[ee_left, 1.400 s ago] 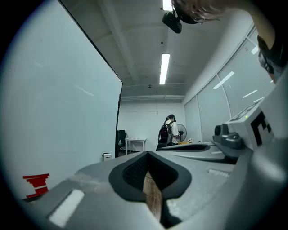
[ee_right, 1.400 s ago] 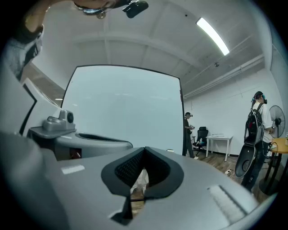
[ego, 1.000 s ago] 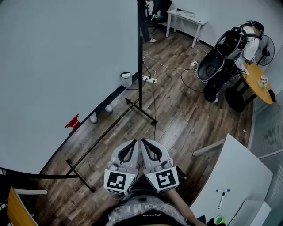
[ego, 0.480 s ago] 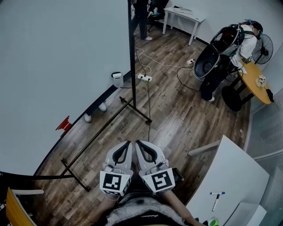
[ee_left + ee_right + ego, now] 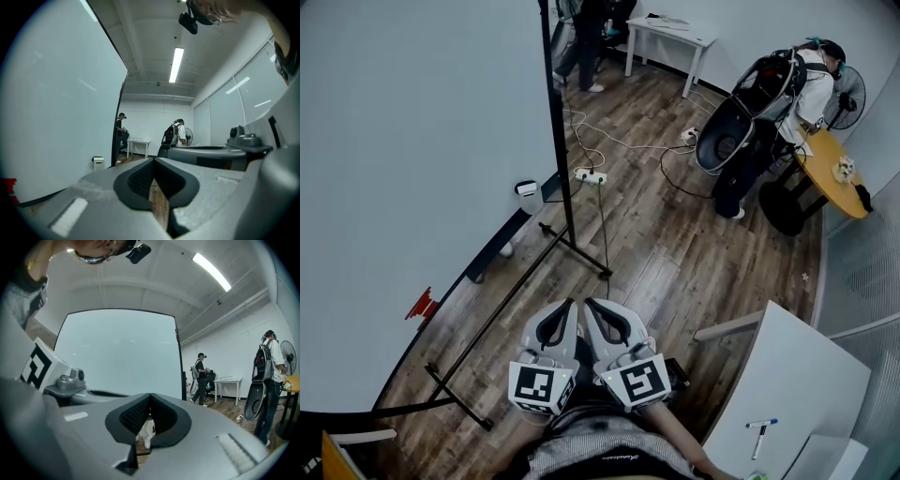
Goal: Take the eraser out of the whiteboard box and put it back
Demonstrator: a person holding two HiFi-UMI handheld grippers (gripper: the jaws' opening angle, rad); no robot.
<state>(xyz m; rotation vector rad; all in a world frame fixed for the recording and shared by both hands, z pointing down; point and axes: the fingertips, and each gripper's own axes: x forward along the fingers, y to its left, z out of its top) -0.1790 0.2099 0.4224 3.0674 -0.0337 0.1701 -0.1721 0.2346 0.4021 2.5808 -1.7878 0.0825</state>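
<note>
Side by side over wood floor (image 5: 675, 244), left gripper (image 5: 571, 303) and right gripper (image 5: 590, 303) — jaws of each together, nothing btwn. Well ahead, white box (image 5: 528, 191) at lower edge of whiteboard (image 5: 412, 141) — eraser can't be made out.

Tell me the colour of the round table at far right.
The round table is orange-yellow, best seen in the head view.

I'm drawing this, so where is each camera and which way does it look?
Head view: on the person's head, looking down at floor, left gripper, right gripper, own forearm.
Left gripper view: on that gripper, along its closed jaws into the room.
Right gripper view: likewise, toward the whiteboard.
All three share the whiteboard.
</note>
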